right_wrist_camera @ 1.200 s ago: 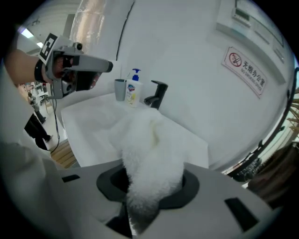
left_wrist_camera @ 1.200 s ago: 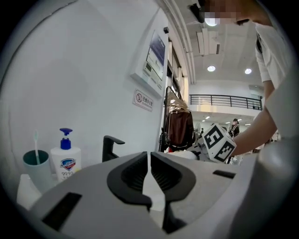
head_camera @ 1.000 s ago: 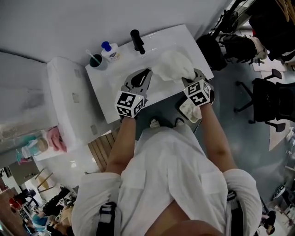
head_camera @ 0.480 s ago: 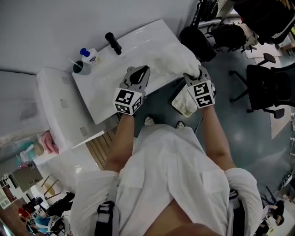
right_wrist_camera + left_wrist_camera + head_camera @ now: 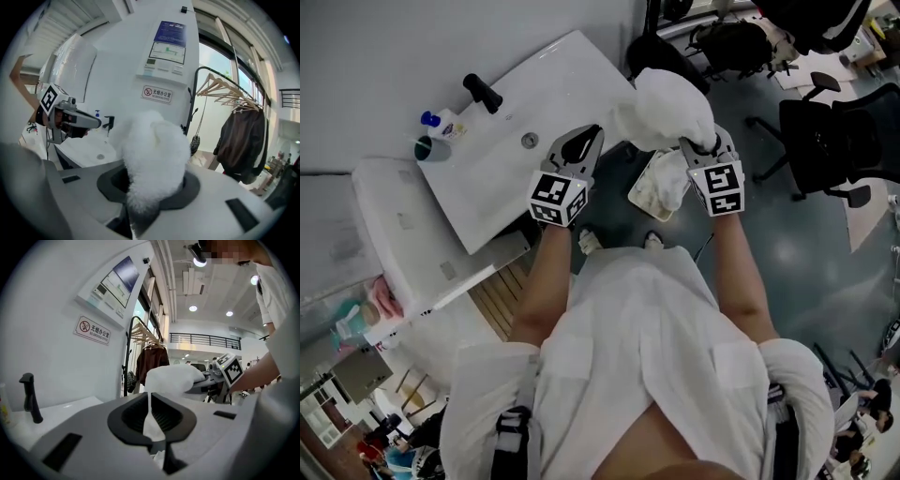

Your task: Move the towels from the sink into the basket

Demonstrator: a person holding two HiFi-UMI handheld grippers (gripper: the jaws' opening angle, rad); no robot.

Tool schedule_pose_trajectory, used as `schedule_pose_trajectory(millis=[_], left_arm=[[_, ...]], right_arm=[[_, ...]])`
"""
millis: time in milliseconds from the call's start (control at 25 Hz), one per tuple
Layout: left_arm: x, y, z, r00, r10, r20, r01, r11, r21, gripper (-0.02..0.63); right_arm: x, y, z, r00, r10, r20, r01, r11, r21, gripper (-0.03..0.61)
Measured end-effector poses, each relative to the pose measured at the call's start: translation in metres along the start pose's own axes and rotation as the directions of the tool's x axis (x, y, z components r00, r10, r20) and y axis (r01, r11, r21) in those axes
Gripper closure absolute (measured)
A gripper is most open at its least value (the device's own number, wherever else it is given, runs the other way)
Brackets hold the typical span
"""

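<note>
- Plainly pinching a thin edge of a white towel (image 5: 172,378) in the left gripper (image 5: 151,404), pads pressed together on the cloth.
- Clenching a thick, fluffy bunch of the same towel in the right gripper (image 5: 154,176), with pile bulging out above and around the jaws.
- Holding that towel up in the air between the two grippers, stretched from one to the other, with its bulk nearer the right one.
- Lifted clear of the white sink (image 5: 502,178) and hanging past the sink's right-hand corner in the head view, over grey floor (image 5: 787,253).
- Down on that floor, between the two grippers in the head view: a pale rectangular basket (image 5: 636,195) with white cloth (image 5: 670,178) lying inside.
- On the sink: a round drain (image 5: 530,141), a black faucet (image 5: 483,92) at the back edge, and a blue-capped bottle (image 5: 441,124) just beside a dark cup (image 5: 422,148) at the back corner.
- Farther out: a black office chair (image 5: 825,141) on the floor, well apart from the basket.
- On the white wall behind the sink: a no-smoking sign (image 5: 157,93) below a printed panel (image 5: 168,49).
- Beside that wall: a black clothes rack (image 5: 220,91) carrying wooden hangers and a dark jacket (image 5: 241,140).
- Closest to the head camera: bare forearms and a white shirt (image 5: 647,356).
</note>
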State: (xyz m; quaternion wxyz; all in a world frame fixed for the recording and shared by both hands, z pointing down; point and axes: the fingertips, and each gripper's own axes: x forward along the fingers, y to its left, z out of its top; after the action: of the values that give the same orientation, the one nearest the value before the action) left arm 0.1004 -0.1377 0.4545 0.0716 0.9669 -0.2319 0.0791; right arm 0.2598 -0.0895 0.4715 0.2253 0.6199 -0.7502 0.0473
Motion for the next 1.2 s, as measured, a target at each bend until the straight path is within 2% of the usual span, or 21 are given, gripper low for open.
schedule_pose_trajectory(millis=[200,480,960,1040,1200], left_arm=[[0.021,-0.036,-0.006,1.000,-0.023,-0.001,0.023,1.000,-0.008,0.586],[0.040,-0.075,-0.013,1.000,-0.029,0.001,0.029,0.999,-0.017,0.586],[0.030,-0.104,-0.038,1.000,0.016,-0.024,-0.016,1.000,-0.026,0.586],[0.026,-0.103,-0.040,0.999,0.030,-0.028,-0.031,0.999,-0.029,0.586],[0.023,-0.100,-0.038,0.999,0.048,-0.023,-0.048,0.999,-0.021,0.586]], right_arm=[[-0.033,-0.029,-0.026,0.999,-0.039,-0.013,0.040,0.999,0.037,0.433],[-0.059,-0.043,-0.078,0.996,-0.022,-0.087,0.026,0.999,0.047,0.433],[-0.060,-0.019,-0.169,0.966,0.094,-0.239,-0.060,0.988,0.142,0.431],[-0.057,-0.014,-0.178,0.961,0.107,-0.257,-0.065,0.984,0.167,0.420],[-0.045,-0.011,-0.187,0.949,0.135,-0.284,-0.070,0.971,0.227,0.351]])
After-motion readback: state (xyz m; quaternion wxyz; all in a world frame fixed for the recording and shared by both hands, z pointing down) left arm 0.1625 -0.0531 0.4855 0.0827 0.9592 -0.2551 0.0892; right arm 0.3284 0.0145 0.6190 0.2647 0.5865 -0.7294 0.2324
